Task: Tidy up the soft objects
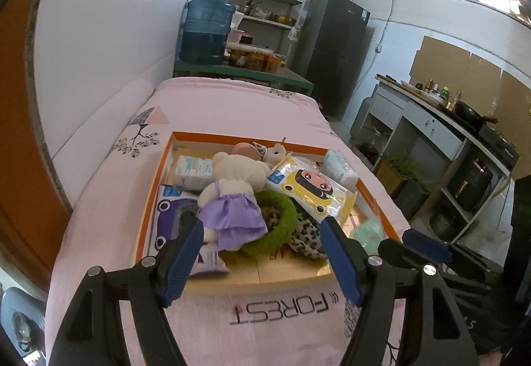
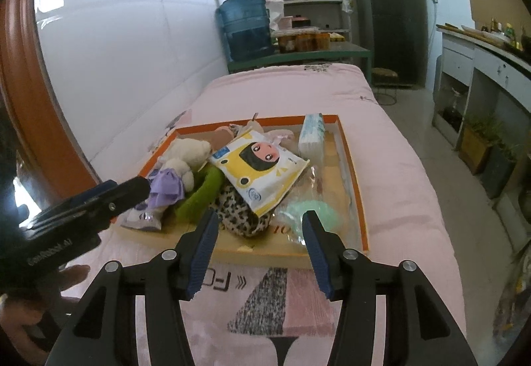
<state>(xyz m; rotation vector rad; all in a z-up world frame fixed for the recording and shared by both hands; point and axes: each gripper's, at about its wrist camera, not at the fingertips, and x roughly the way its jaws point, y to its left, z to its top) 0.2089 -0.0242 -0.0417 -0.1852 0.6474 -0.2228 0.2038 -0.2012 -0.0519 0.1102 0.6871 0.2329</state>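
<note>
An orange-rimmed box (image 1: 232, 137) (image 2: 356, 186) lies on the pink bed cover and holds the soft things. In it are a cream teddy bear in a purple dress (image 1: 232, 173) (image 2: 186, 153), a green knitted ring (image 1: 288, 210) (image 2: 202, 190), a leopard-print pouch (image 1: 305, 233) (image 2: 239, 213), a yellow wipes pack (image 1: 312, 186) (image 2: 262, 166), a purple wipes pack (image 1: 169, 210), tissue packs (image 1: 192, 170) (image 2: 312, 133) and a mint-green bagged item (image 1: 368, 229) (image 2: 315, 210). My left gripper (image 1: 261, 223) hovers open over the box's near edge, empty. My right gripper (image 2: 260, 215) hovers open beside it, also empty.
The bed (image 1: 232, 100) runs along a white wall on the left. A blue water jug (image 1: 205, 30), shelves and a dark fridge (image 1: 335, 50) stand beyond its far end. A kitchen counter (image 1: 431, 120) lines the right side. A person's hand (image 2: 73, 273) holds the left gripper.
</note>
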